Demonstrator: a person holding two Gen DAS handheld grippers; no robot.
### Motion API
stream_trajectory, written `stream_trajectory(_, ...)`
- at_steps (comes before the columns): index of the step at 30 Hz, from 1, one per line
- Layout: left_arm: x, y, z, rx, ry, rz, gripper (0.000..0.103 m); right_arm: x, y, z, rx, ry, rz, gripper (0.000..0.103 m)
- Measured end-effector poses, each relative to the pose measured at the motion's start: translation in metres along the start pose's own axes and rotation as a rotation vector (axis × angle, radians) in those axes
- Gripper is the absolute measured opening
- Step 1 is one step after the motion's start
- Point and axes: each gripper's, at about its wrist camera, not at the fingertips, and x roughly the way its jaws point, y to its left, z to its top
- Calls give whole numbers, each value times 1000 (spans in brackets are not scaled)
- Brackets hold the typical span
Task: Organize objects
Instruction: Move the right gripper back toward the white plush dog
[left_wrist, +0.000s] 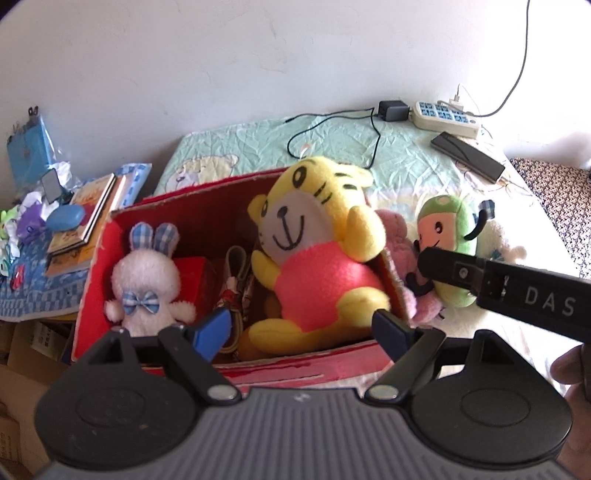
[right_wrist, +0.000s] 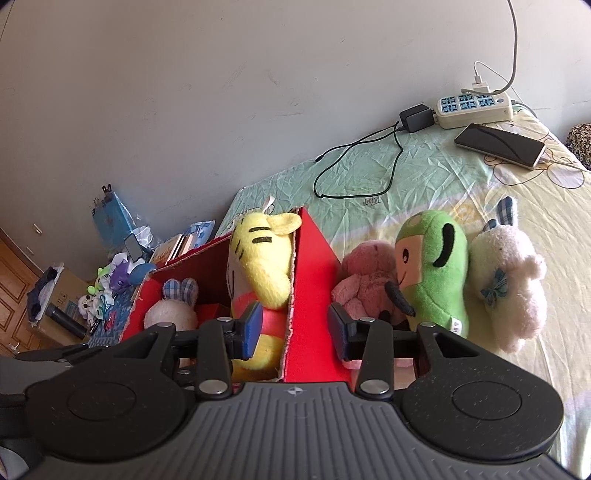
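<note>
Left wrist: red box (left_wrist: 92, 266) on wrinkled bedsheet (left_wrist: 332, 136) (wall (left_wrist: 221, 55) behind).

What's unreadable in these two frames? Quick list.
- Red cardboard box floor contents: left wrist view, hidden under the yellow tiger plush and white bunny plush.
- Pink plush: both views, face not visible, partly behind the box wall and the green plush.
- Dark phone screen: too small, unlit.
- Clutter beside the box: right wrist view, too small.
</note>
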Motion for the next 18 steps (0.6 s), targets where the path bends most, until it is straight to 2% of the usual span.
stream_trajectory(3,-3,-11,-1,7,-3,25,85,-7,-7,1,0,0,9,46)
stream_trajectory(18,-18,-77,-2,28,-9,9,86,-38,-55,2,2,20,17,46)
